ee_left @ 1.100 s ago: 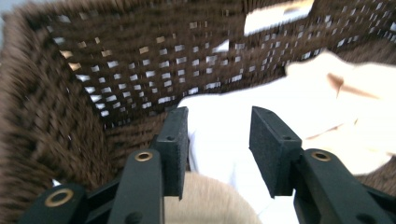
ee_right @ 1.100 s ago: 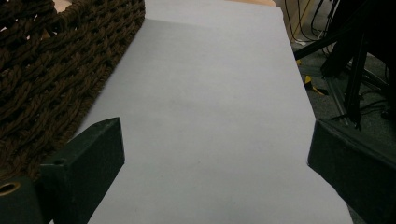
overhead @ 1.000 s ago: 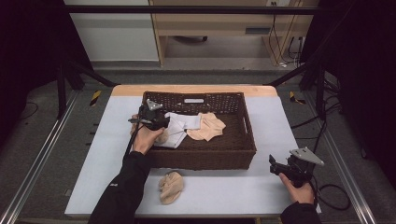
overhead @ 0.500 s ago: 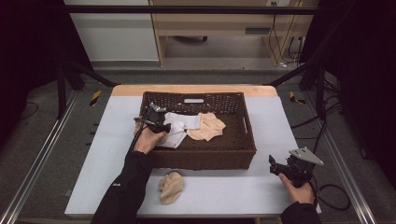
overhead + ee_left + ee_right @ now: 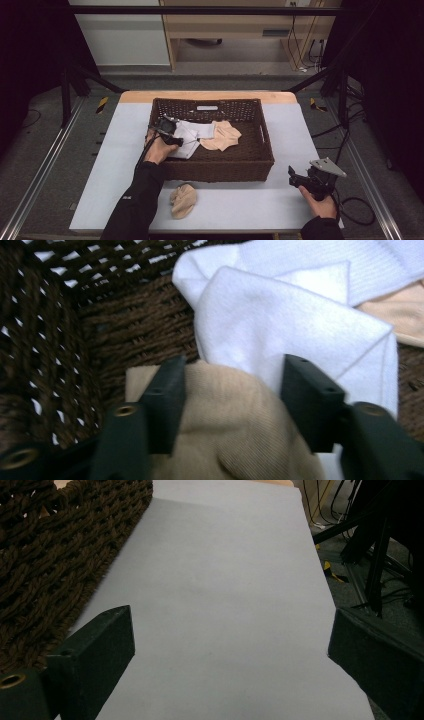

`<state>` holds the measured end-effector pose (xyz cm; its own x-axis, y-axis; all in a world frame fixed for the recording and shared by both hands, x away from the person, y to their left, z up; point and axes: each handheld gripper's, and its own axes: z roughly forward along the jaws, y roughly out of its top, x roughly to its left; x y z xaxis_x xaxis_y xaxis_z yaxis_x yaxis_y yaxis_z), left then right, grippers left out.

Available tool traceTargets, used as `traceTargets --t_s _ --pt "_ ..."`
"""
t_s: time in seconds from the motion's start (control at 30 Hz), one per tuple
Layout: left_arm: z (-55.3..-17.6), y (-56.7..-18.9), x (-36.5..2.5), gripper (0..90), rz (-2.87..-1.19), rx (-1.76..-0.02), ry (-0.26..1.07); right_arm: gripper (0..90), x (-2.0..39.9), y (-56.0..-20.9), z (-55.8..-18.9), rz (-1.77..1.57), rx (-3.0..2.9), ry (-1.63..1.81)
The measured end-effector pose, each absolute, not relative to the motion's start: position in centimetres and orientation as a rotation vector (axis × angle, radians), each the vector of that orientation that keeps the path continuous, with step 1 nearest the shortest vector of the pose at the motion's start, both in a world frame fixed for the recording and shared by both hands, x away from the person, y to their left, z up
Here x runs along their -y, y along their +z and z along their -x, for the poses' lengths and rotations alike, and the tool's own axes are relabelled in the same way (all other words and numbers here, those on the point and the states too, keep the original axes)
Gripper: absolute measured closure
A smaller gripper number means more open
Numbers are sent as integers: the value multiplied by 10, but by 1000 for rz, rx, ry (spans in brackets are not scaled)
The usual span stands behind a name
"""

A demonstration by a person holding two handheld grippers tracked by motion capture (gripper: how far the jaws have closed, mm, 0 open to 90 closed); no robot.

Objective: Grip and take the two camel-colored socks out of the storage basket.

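Left hand-held gripper (image 5: 232, 405), jaws apart, straddles a beige ribbed sock (image 5: 227, 440) inside the dark brown woven basket (image 5: 260, 150), beside a white folded cloth (image 5: 295, 330). Advise withdrawing straight upward, avoiding snagging fabric. Right hand-held gripper (image 5: 230, 665) rests agape over the surface (image 5: 225, 580)

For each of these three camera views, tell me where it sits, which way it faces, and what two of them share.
High view: above the person's side, facing forward and down on the table; both forearms, left gripper and right gripper show.
Left gripper view: on the left gripper, looking into the basket at a tan cloth between its jaws and a white cloth.
Right gripper view: on the right gripper, facing bare table; jaws wide apart.
Shared: all three show the basket.
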<state>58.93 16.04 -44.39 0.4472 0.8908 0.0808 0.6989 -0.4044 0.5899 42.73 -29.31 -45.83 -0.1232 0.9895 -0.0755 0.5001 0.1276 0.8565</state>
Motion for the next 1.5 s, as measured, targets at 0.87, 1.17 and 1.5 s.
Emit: traceTargets --t_s 0.87,1.17,1.5 --pt "-563 -394 -181 828 -1777 -1138 507 52 295 -458 -427 -1466 -1705 901" --pt "-546 -369 -177 829 -1673 -1015 534 52 294 -458 -426 -1459 -1705 897" --pt "-523 -345 -168 829 -1590 -892 486 52 295 -457 -426 -1462 -1700 904"
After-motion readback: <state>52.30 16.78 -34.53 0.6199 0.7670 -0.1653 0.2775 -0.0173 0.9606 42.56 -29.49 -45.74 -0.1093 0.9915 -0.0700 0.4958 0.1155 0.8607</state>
